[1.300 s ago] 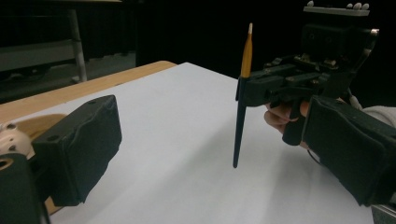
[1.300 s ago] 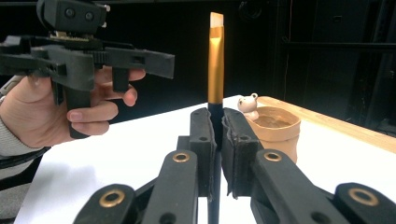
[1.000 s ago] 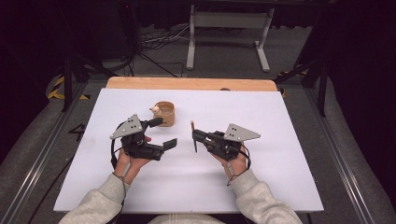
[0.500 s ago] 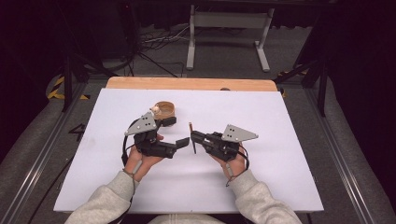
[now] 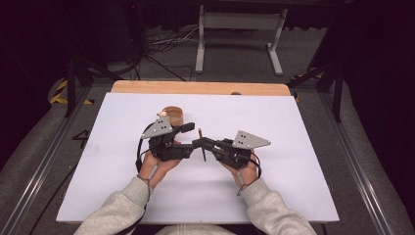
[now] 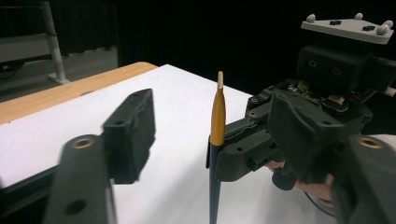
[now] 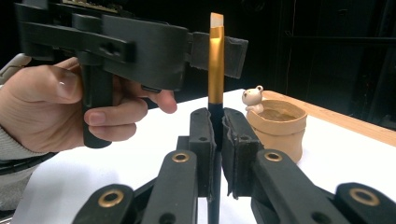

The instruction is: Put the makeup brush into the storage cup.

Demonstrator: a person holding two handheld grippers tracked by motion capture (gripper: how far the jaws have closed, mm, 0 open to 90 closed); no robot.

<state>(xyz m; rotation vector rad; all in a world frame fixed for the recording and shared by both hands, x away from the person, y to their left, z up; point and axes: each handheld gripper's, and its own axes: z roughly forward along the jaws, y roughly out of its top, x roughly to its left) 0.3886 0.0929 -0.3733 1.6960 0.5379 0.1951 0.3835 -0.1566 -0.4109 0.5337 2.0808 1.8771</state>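
A paintbrush (image 7: 215, 70) with a gold ferrule, pale tip and dark handle stands upright over the white table. My right gripper (image 7: 215, 140) is shut on its handle, at the table's middle (image 5: 201, 145). My left gripper (image 5: 192, 139) faces it from the left, and its jaws have just been closing. They stand either side of the ferrule (image 6: 217, 112) with a gap on both sides, so no pad presses on the brush. Behind the left gripper sits a tan cup (image 5: 173, 115) with a small bear figure (image 7: 252, 97) on its rim.
White sheet (image 5: 293, 186) covers the table, with a wooden strip (image 5: 200, 88) along its far edge. Beyond that edge are a metal stand (image 5: 240, 29) and cables on a dark floor. Both forearms in grey sleeves (image 5: 274, 210) come in from the near edge.
My left gripper has moved right to the brush, away from the cup, and its jaws have narrowed around the ferrule. The right gripper and brush have stayed in place.
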